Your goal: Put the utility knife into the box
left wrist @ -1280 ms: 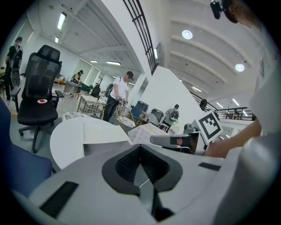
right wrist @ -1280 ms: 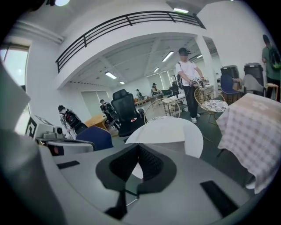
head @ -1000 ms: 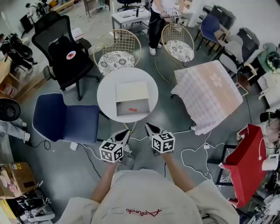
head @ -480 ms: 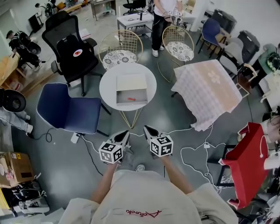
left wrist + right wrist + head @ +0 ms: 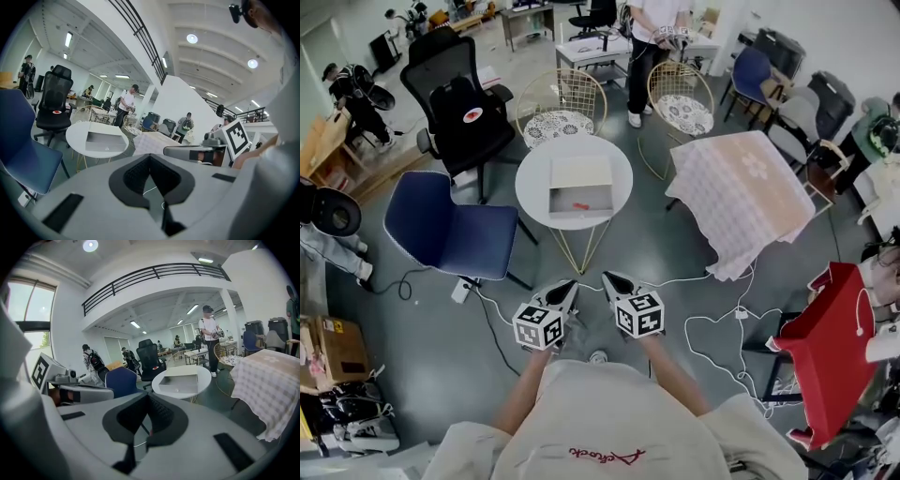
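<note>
Standing back from the table, you hold both grippers low, just ahead of your torso and side by side. Left gripper: jaws closed tip to tip, nothing between them; the left gripper view confirms the pads meet at the front. Right gripper: jaws likewise pressed together and empty, as the right gripper view shows. Both point toward the table, well apart from it. Cables lie on the floor to your right.

On the round white table sits the box, open, with its lid lying flat against its far side. The knife, a small red item, rests inside the box near the centre.

A blue chair stands left of the table. Two wire chairs stand beyond it.
</note>
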{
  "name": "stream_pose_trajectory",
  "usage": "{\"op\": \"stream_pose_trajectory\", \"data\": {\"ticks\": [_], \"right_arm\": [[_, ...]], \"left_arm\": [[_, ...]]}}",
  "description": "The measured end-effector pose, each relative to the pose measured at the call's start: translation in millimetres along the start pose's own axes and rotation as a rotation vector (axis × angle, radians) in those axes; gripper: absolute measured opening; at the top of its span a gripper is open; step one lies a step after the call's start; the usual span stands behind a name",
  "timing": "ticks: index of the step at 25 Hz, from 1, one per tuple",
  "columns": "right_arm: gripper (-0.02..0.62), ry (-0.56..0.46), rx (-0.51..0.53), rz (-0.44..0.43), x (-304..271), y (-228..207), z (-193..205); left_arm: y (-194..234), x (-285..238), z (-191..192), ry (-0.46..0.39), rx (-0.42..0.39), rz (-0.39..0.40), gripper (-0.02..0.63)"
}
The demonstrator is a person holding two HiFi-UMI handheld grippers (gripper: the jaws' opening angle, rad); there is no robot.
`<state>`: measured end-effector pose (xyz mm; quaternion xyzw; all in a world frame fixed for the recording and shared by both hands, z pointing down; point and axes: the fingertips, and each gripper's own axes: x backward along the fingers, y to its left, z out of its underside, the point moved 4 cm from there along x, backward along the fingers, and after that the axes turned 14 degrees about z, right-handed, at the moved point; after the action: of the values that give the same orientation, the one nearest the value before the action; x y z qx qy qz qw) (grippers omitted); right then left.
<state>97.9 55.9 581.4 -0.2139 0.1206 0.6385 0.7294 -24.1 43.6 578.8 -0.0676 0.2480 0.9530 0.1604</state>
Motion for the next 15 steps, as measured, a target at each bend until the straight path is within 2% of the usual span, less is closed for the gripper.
{"op": "stream_pose_trajectory", "data": {"ticks": [15], "right_arm": [[0.015, -0.018, 0.023, 0.030, 14, -2, -2]], "left_arm": [[-9, 3, -12, -0.028, -0.029, 0.019, 0.012]]}}
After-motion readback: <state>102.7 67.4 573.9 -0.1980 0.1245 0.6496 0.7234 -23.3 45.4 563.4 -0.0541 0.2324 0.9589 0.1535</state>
